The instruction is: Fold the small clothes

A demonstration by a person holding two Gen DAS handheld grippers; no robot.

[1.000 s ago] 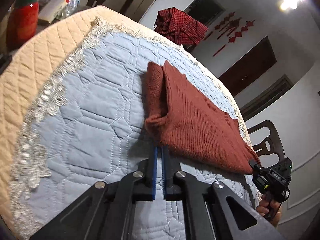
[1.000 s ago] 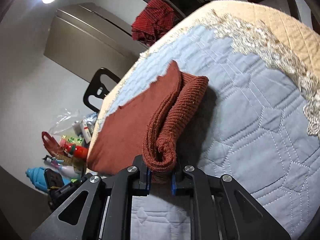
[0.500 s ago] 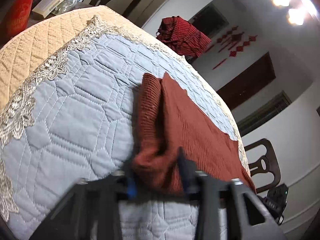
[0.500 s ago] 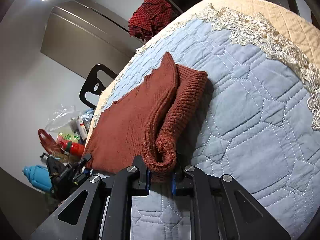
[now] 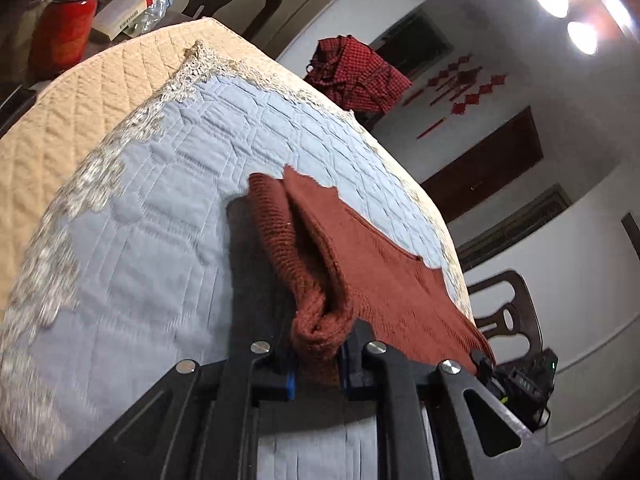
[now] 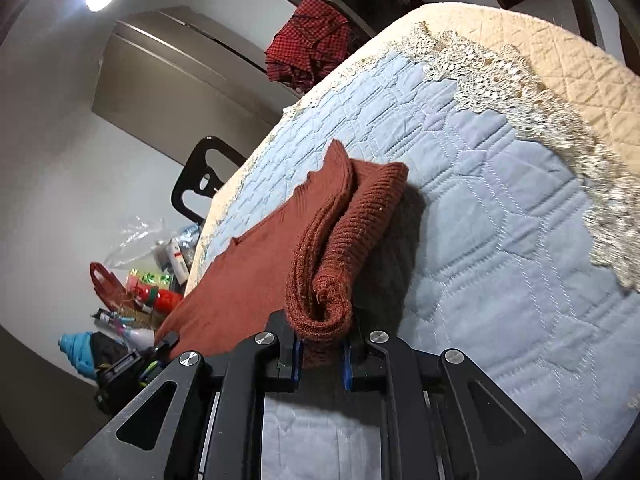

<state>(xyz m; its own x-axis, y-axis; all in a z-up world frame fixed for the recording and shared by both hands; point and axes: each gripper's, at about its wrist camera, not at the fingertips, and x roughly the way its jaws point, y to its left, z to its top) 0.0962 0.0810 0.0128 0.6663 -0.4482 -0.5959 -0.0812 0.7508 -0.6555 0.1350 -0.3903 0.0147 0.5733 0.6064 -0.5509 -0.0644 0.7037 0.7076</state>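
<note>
A rust-brown knit garment (image 5: 384,280) lies partly folded on the blue quilt (image 5: 168,248), one long edge rolled up. My left gripper (image 5: 318,364) has the rolled near corner bunched between its blue pads, and its jaws are closing on it. In the right wrist view the same garment (image 6: 248,280) runs off to the left, and my right gripper (image 6: 320,360) is shut on its other rolled corner. Both held corners hang a little above the quilt. Each gripper shows small in the other's view, the right gripper (image 5: 524,384) and the left gripper (image 6: 132,364).
The blue quilt (image 6: 500,240) has a lace trim (image 6: 532,92) and a beige border (image 5: 68,120). A red plaid garment (image 5: 356,76) hangs beyond the far edge. Dark chairs (image 5: 508,316) stand around. A red bottle (image 5: 68,20) and clutter (image 6: 152,284) sit off the table.
The left gripper, shut and empty at the garment's edge a second ago, opened around the rolled corner, closed on it and lifted it. The right gripper kept its grip.
</note>
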